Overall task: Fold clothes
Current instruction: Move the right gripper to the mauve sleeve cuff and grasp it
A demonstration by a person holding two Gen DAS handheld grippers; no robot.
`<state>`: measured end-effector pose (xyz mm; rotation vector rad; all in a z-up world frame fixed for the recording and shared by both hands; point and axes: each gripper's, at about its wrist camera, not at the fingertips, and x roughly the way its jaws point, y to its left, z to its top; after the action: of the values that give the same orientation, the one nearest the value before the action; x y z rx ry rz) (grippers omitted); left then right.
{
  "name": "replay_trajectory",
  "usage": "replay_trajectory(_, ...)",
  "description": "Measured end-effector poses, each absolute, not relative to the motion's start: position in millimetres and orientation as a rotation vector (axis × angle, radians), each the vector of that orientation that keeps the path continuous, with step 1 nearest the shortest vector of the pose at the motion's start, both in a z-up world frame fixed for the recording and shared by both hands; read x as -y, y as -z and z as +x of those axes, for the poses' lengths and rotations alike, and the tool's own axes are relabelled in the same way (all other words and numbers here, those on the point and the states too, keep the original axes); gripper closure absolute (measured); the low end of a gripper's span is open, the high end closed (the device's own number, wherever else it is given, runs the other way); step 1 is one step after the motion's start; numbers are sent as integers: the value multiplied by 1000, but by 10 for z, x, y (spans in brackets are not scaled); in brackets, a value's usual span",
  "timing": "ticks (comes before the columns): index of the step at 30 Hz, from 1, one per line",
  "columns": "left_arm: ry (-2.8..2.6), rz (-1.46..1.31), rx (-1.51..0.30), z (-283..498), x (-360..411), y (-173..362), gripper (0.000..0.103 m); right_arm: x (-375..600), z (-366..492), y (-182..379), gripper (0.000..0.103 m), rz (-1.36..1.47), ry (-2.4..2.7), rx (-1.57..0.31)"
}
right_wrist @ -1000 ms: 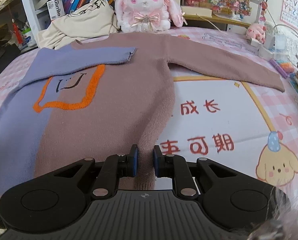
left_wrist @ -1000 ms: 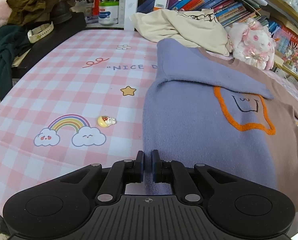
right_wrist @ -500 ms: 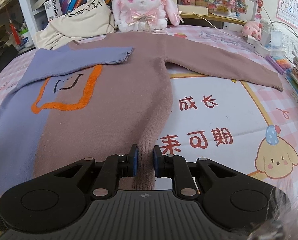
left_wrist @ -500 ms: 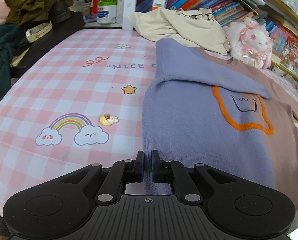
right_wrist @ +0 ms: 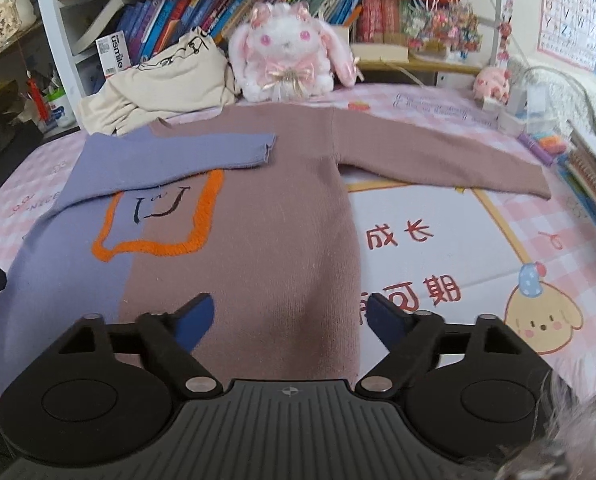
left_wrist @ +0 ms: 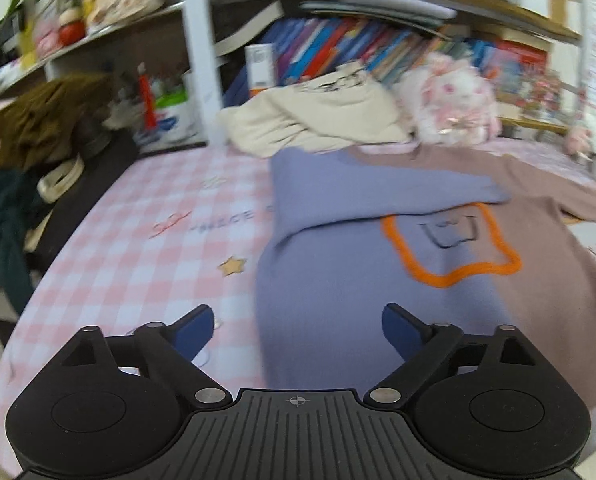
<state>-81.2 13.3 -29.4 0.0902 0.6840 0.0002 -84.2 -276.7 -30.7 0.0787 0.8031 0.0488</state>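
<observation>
A half-blue, half-mauve sweater (right_wrist: pixel 258 216) with an orange-outlined patch lies flat on the pink checked cloth. Its blue sleeve (right_wrist: pixel 178 152) is folded across the chest; the mauve sleeve (right_wrist: pixel 438 160) stretches out to the right. My left gripper (left_wrist: pixel 296 330) stands open above the sweater (left_wrist: pixel 338 300) at its blue hem, holding nothing. Over the mauve hem my right gripper (right_wrist: pixel 288 318) is open too, its fingers empty. The left wrist view is blurred by motion.
A cream garment (right_wrist: pixel 166 80) and a pink plush rabbit (right_wrist: pixel 286 52) sit behind the sweater, below shelves of books. Dark clothes (left_wrist: pixel 30 132) pile up at the far left. Pens and books (right_wrist: pixel 578 168) line the right edge. A small star print (left_wrist: pixel 232 266) marks the cloth.
Both grippers were shut on the sweater's hem; now both have opened and let it go. They have lifted and tilted up, so more of the shelves shows.
</observation>
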Motion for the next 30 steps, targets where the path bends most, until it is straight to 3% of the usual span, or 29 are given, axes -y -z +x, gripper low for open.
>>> replay_trajectory(30,57,19,-776,-730,471,460,8,3563,-973,413,15,164,69,-821)
